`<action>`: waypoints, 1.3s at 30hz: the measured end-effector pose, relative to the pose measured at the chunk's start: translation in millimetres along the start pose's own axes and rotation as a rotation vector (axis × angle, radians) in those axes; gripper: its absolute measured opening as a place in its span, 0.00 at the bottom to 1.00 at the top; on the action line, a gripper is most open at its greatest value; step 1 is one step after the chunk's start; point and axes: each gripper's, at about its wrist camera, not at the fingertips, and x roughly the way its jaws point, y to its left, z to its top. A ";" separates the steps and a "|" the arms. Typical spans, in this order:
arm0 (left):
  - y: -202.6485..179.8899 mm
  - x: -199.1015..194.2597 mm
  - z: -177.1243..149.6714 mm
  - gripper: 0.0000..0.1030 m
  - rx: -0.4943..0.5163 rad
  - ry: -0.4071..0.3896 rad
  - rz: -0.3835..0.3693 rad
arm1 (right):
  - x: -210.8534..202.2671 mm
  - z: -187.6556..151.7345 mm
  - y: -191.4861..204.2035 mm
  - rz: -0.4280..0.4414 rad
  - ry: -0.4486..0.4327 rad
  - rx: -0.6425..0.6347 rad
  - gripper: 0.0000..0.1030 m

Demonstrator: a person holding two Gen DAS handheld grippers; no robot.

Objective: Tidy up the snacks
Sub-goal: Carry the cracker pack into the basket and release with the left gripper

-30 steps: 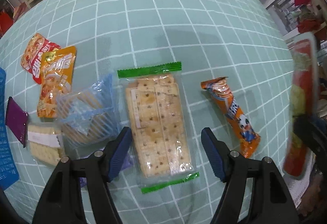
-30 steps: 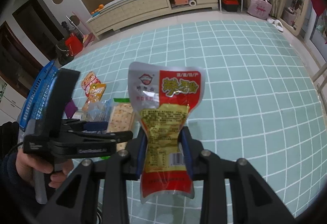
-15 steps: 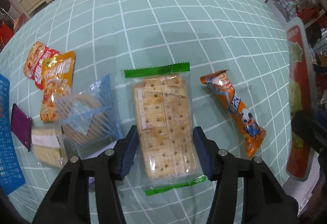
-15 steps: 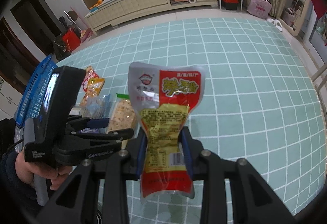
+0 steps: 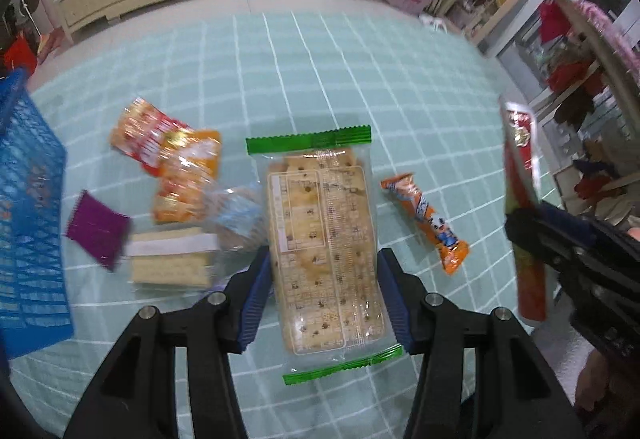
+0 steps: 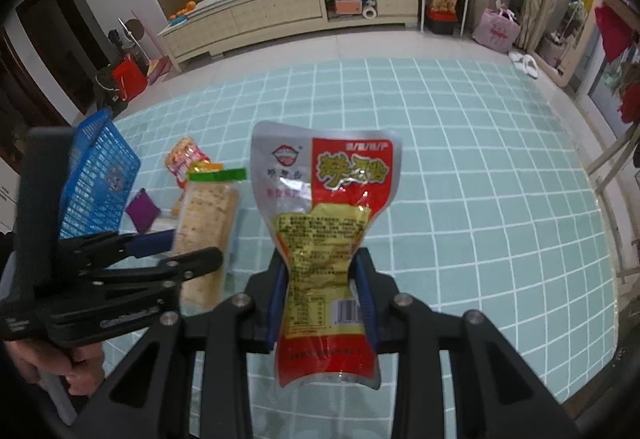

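Green-edged clear cracker packet (image 5: 326, 239) is clamped between the left gripper (image 5: 322, 295) pads, lifted over the teal checked tablecloth (image 5: 360, 79). To its right, the right gripper (image 6: 322, 303) grasps a red-and-silver snack pouch (image 6: 324, 239). Far left sits a blue plastic basket (image 5: 28, 219).

Your left wrist camera sits just behind the left tongs (image 5: 324, 303) and looks steeply down along them at the desk (image 5: 340, 79), close enough that the cracker pack (image 5: 324, 247) fills the middle of the view. Your right wrist camera rides behind the right tongs (image 6: 322, 299) and faces less steeply down, taking in the far cabinet (image 6: 280, 15) too. Both views share the cracker pack, the blue basket (image 5: 28, 223) (left edge in each) and each other's tongs.
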 end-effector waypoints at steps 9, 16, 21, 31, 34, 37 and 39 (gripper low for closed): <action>51.4 -92.4 -4.8 0.49 -0.020 -0.143 0.015 | -32.7 11.2 73.3 0.046 -0.067 -0.086 0.35; 96.0 -161.6 -10.7 0.49 -0.006 -0.260 0.097 | -49.5 20.7 138.2 0.115 -0.125 -0.158 0.35; 137.9 -189.6 -11.2 0.49 -0.031 -0.296 0.143 | -50.7 31.6 180.8 0.172 -0.142 -0.181 0.35; 215.1 -222.5 -22.0 0.49 -0.085 -0.309 0.198 | -32.5 52.7 251.1 0.257 -0.105 -0.198 0.35; 233.1 -222.9 -22.1 0.49 -0.105 -0.301 0.196 | -18.8 55.1 273.3 0.268 -0.071 -0.209 0.36; 251.4 -222.1 -24.3 0.49 -0.138 -0.300 0.196 | -9.9 52.9 289.5 0.257 -0.048 -0.225 0.36; 261.3 -217.4 -24.7 0.49 -0.151 -0.291 0.184 | -2.9 52.4 298.0 0.256 -0.031 -0.231 0.36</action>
